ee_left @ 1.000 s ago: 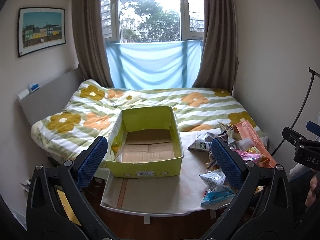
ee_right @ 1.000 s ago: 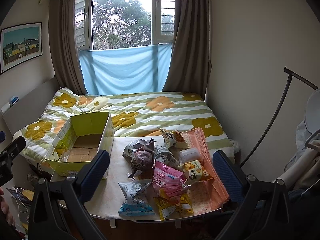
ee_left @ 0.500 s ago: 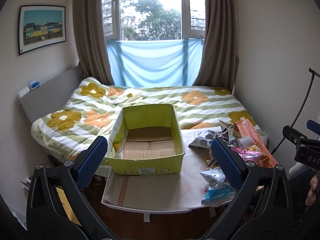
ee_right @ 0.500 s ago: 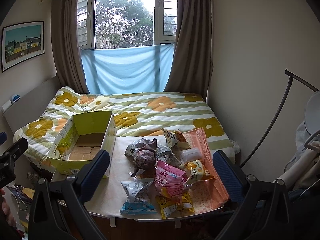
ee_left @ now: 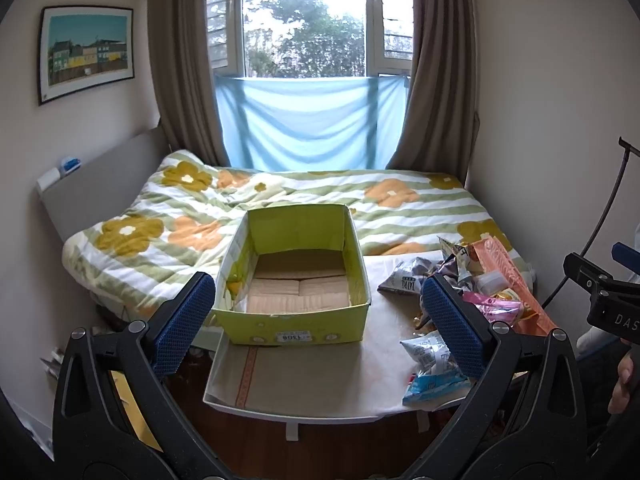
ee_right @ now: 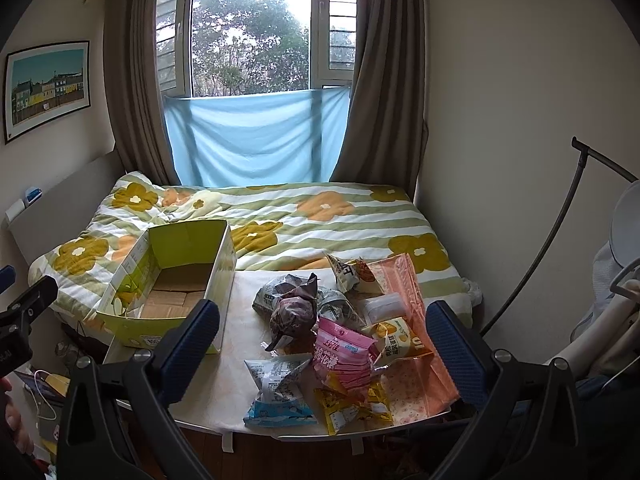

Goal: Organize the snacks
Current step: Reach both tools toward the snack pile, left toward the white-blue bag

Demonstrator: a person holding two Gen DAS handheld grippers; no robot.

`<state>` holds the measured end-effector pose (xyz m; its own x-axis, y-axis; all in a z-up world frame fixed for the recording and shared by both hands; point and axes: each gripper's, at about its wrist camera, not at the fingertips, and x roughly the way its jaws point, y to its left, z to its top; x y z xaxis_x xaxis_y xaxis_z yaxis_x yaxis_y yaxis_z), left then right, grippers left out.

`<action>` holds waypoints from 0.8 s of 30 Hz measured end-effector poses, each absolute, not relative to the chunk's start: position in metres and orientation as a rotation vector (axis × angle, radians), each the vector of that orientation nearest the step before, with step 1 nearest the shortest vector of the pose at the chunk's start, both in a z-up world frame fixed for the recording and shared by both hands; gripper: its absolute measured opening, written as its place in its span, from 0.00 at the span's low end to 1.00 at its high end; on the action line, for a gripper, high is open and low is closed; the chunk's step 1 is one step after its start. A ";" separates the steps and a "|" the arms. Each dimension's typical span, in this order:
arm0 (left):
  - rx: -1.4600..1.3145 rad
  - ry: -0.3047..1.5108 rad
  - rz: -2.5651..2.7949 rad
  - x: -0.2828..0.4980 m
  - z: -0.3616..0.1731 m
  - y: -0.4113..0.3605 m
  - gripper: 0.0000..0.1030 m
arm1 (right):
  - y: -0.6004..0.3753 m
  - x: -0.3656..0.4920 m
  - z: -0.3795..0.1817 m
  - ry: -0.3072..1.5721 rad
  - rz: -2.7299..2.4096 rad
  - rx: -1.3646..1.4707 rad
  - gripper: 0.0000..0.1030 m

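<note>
Left gripper (ee_left: 320,320) jaws spread, empty, facing the green box (ee_left: 294,280) at table's (ee_left: 312,376) left edge. Snack packets (ee_right: 340,340) heaped on right half: light, crinkly, slippery; pinch a sealed edge. Right gripper (ee_right: 324,352) spread, empty.

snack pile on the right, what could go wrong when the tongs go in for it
The blue and white packet and yellow packet lie at the table's near edge; a nudge may drop them. The pink packet overlaps its neighbours, so the open right tongs might drag several along.
</note>
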<state>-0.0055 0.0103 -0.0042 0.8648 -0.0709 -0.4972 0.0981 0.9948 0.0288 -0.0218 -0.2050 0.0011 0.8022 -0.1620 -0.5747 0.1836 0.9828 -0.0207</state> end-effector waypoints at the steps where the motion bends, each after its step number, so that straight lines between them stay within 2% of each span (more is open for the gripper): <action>1: 0.053 0.520 -0.088 -0.005 -0.005 0.009 1.00 | -0.204 -0.021 0.001 0.614 -0.184 0.039 1.00; 12: 0.042 0.639 -0.178 0.016 -0.022 -0.005 1.00 | -0.225 -0.021 -0.005 0.659 -0.173 0.116 1.00; 24: 0.015 0.909 -0.358 0.053 -0.117 -0.060 1.00 | -0.268 -0.022 -0.072 0.790 -0.211 0.178 1.00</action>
<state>0.0527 -0.0597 -0.1167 0.5597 -0.2973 -0.7735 0.3102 0.9407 -0.1371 -0.0215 -0.2678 -0.0721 0.6844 -0.1210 -0.7190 0.2535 0.9641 0.0791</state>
